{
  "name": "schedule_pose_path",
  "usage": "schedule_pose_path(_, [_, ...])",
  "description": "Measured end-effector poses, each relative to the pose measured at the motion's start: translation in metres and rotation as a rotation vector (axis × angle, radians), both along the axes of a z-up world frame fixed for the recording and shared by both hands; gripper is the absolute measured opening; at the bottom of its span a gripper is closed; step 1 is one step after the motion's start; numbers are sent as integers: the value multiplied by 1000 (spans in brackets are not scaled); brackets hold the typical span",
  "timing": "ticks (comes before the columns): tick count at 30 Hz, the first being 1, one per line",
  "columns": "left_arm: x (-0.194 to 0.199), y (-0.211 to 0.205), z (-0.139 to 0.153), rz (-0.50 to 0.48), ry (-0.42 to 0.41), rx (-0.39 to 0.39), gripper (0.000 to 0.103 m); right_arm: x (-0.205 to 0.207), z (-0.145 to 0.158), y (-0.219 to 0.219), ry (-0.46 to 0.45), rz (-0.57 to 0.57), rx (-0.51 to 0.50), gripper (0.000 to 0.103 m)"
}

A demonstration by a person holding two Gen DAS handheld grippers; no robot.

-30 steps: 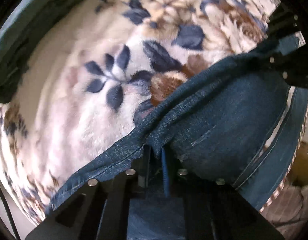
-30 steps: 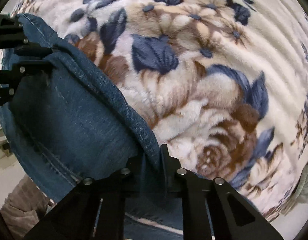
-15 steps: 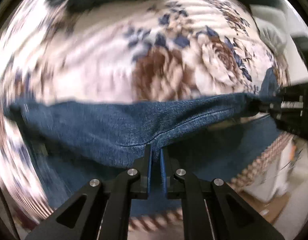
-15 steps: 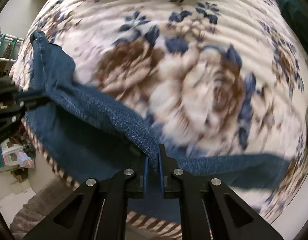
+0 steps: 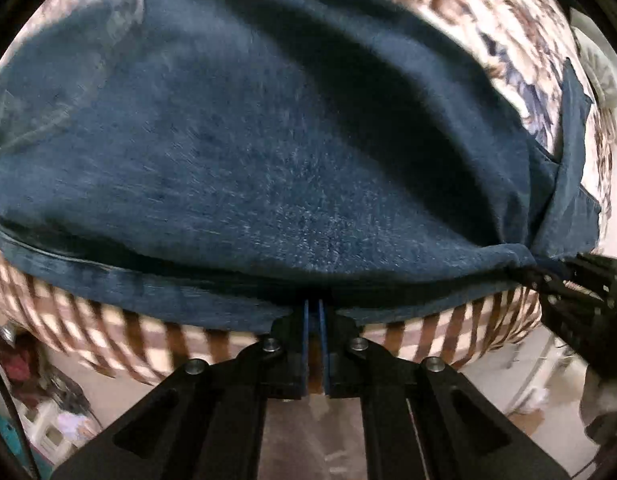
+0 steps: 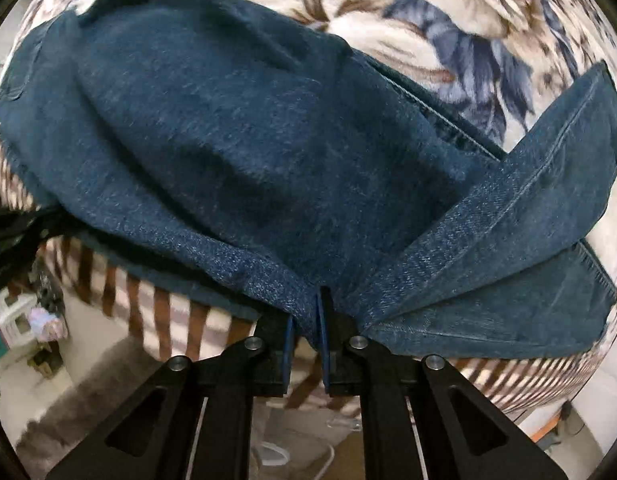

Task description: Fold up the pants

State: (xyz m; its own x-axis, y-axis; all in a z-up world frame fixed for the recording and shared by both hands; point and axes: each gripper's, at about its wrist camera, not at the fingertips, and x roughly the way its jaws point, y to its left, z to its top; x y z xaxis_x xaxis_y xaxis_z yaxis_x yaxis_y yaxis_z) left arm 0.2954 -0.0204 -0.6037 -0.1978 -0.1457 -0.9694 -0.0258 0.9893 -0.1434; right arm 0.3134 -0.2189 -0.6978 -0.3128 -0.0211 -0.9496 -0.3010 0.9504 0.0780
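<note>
My left gripper (image 5: 315, 308) and right gripper (image 6: 305, 312) each pinch the jeans' (image 6: 248, 152) near edge. Denim looks heavy yet floppy. The thick edge ahead of my fingers seems safest to hold.

- Left wrist cam sits right behind its fingers, looking close over the bed edge at the jeans (image 5: 268, 152).
- Right wrist cam, same deal.
- Both share jeans and floral blanket (image 6: 448, 32).

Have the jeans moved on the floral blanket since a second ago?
Yes. The jeans now spread over much more of the floral blanket, their held edge drawn back to its striped border.
</note>
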Motion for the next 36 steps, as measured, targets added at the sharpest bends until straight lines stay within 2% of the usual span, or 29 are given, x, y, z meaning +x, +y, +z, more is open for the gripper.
schedule_pose_path(2, [1, -1, 20, -17, -49, 48, 5, 7, 2, -5, 29, -79, 22, 31])
schedule_pose_path(3, [4, -3, 32, -18, -84, 75, 10, 11, 6, -9, 37, -118, 49, 52])
schedule_pose_path(4, [7, -4, 43, -16, -112, 101, 19, 15, 15, -13, 34, -167, 86, 81])
schedule_pose_path(5, [10, -5, 51, -10, -140, 114, 24, 19, 26, -18, 22, -210, 118, 91])
schedule_pose_path(6, [14, -7, 62, 0, -178, 134, 38, 21, 34, -21, 8, -232, 133, 93])
schedule_pose_path(7, [17, -8, 67, 8, -194, 152, 57, 25, 46, -26, -18, -251, 141, 93])
schedule_pose_path(9, [30, -13, 80, 37, -244, 183, 78, 34, 68, -38, -76, -276, 129, 93])
schedule_pose_path(12, [52, -24, 85, 59, -292, 231, 78, 53, 89, -64, -171, -301, 55, 93])
schedule_pose_path(15, [69, -17, 71, 83, -291, 273, 79, 77, 95, -98, -240, -324, -39, 93])
schedule_pose_path(21, [89, -26, 47, 135, -255, 314, 79, 143, 56, -179, -261, -484, -131, 93])
schedule_pose_path(26, [91, -30, 25, 141, -215, 350, 79, 207, 6, -202, -221, -574, -177, 93])
schedule_pose_path(29, [87, -33, 19, 132, -201, 358, 79, 225, -23, -197, -161, -558, -196, 89])
schedule_pose_path(30, [86, -33, 19, 131, -198, 359, 79, 227, -28, -195, -162, -538, -226, 71])
schedule_pose_path(31, [84, -34, 19, 133, -195, 356, 79, 227, -29, -196, -174, -522, -257, 39])
schedule_pose_path(32, [82, -34, 21, 135, -195, 355, 79, 225, -26, -199, -198, -517, -283, 22])
schedule_pose_path(33, [80, -34, 23, 138, -196, 353, 79, 219, -19, -207, -222, -547, -263, 8])
schedule_pose_path(36, [72, -38, 33, 147, -203, 328, 79, 181, 21, -248, -314, -721, -139, 8])
